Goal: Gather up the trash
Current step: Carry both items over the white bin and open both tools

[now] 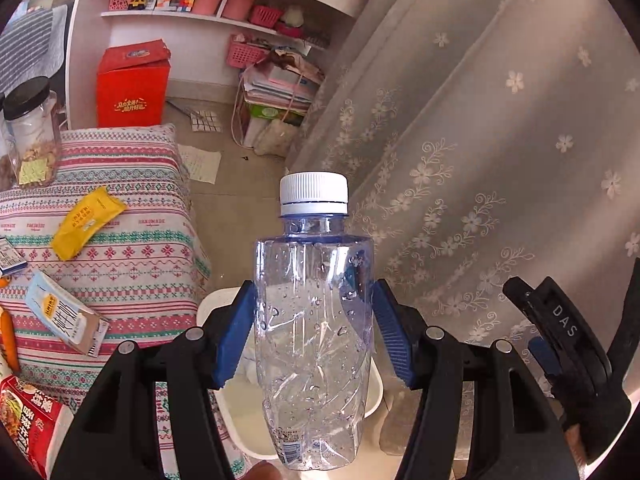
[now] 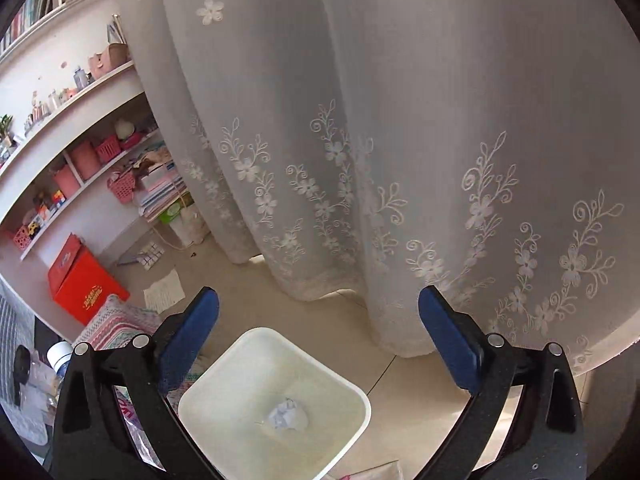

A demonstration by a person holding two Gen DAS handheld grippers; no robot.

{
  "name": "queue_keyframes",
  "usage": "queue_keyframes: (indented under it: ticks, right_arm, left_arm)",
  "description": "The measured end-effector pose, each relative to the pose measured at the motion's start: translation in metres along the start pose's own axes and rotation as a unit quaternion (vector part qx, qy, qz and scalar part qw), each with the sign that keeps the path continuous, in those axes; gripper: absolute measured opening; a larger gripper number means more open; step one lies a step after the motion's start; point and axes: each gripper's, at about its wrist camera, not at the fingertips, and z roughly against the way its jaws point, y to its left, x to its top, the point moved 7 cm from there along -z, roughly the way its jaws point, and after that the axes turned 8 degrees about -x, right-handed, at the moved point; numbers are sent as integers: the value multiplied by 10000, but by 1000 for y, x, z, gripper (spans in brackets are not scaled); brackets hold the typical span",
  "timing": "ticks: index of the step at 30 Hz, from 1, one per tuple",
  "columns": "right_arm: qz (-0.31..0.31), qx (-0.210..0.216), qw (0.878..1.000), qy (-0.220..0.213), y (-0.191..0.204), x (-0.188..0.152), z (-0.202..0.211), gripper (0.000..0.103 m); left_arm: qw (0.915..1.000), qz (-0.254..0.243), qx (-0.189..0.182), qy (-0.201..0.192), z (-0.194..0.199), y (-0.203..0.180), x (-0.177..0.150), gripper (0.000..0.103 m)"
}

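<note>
My left gripper is shut on a clear crumpled plastic bottle with a white cap, held upright above the white trash bin. The right gripper shows at the right edge of the left wrist view. In the right wrist view my right gripper is open and empty above the same white bin, which holds a crumpled paper ball. The bottle's cap peeks in at the left edge.
A table with a patterned cloth carries a yellow wrapper, a carton, a red snack bag and a jar. A lace curtain hangs behind the bin. A red box and shelves stand beyond.
</note>
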Motion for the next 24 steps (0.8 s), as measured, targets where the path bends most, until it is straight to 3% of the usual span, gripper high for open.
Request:
queue_keyframes:
  ticks: [2, 4, 9, 19, 24]
  right_arm:
    - [53, -59, 10000, -11, 0, 1, -1, 96]
    - [94, -46, 9999, 39, 2, -1, -3, 96]
    - [70, -17, 10000, 27, 5, -1, 0, 96]
    - [831, 68, 9965, 1, 47, -26, 12, 96]
    - [1301, 302, 9910, 65, 86, -50, 23, 96]
  left_arm:
    - [9999, 107, -48, 82, -9, -2, 1, 59]
    - [9995, 241, -103, 160, -15, -3, 2, 73]
    - [9994, 282, -20, 213, -9, 3, 2, 81]
    - [9964, 414, 741, 20, 23, 50, 9, 90]
    - [9879, 480, 1472, 39, 45, 92, 6, 90]
